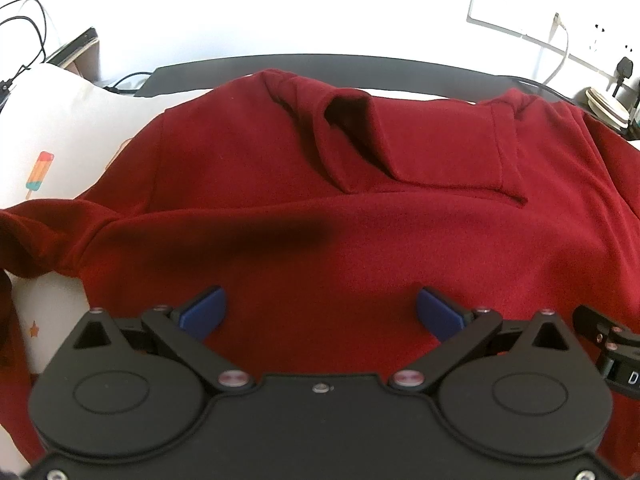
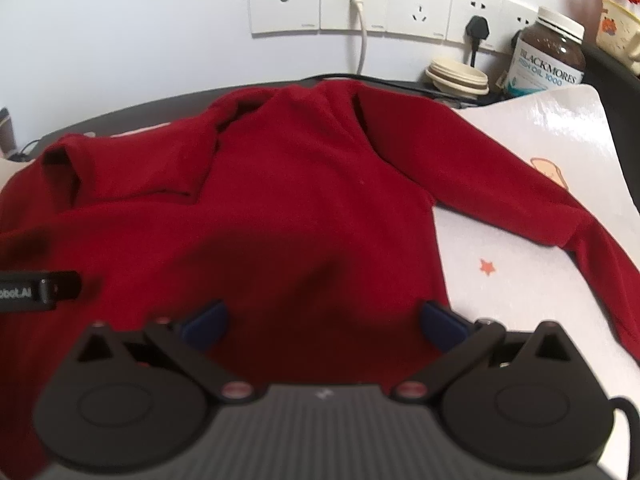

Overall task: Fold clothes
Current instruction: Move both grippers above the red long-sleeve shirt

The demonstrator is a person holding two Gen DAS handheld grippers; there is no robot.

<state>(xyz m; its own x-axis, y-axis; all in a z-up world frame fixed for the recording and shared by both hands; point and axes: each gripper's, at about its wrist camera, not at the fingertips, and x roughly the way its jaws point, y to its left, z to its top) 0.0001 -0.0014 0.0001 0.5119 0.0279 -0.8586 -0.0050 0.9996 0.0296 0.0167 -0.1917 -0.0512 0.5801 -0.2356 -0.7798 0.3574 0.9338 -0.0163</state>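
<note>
1. Nearest to me, the left hand-held gripper [image 1: 320,312] hangs just above the near hem of the red sweatshirt [image 1: 320,208], its blue fingers [image 1: 204,312] spread wide with nothing between them.
2. The right hand-held gripper [image 2: 324,324] is in the same state, wide apart and empty, over the hem at the garment's right edge; the sweatshirt [image 2: 300,200] fills the space ahead of it.
3. The sweatshirt lies flat on a white printed mat [image 2: 520,248] on the dark counter [image 1: 360,70], its long axis running straight away from both grippers, hem near, collar far.
4. I judge the two about equally near the hem, the left toward the left side seam, the right at the right seam.
5. The left view alone shows a sleeve already folded across the chest [image 1: 400,148], cuff opening upward.
6. The right view alone shows the other sleeve [image 2: 540,208] stretched out sideways over the mat, not yet folded; that one falls to the right hand.
7. Farthest back, only in the right view, wall sockets [image 2: 352,4] and a fish oil jar [image 2: 548,56].
</note>
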